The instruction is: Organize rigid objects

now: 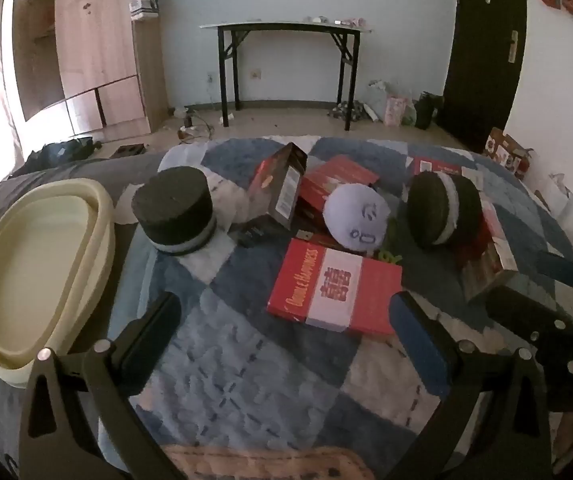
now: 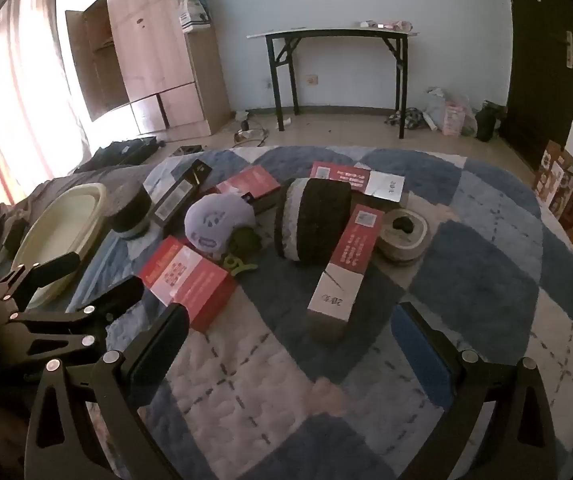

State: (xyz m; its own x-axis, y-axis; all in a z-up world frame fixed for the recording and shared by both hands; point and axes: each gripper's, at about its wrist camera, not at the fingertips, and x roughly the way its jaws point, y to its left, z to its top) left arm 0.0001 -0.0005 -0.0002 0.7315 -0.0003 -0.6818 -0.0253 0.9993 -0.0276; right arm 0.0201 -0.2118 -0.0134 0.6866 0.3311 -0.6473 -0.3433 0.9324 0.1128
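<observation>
Both claws wide over quilt

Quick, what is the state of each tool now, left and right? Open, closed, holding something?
Left tool: open, holding nothing.
Right tool: open, holding nothing.

A: What is lying where on the bed?

B: The basin is sitting at the far left edge. Just right of it a cookie-shaped cushion is lying flat. Behind and right of that, a dark box is leaning on other boxes.

A: And the middle?

B: A round plush ball is resting behind a flat box. Right of the ball, a second cookie-shaped cushion is standing on edge, and a long box is lying in front of it.
</observation>
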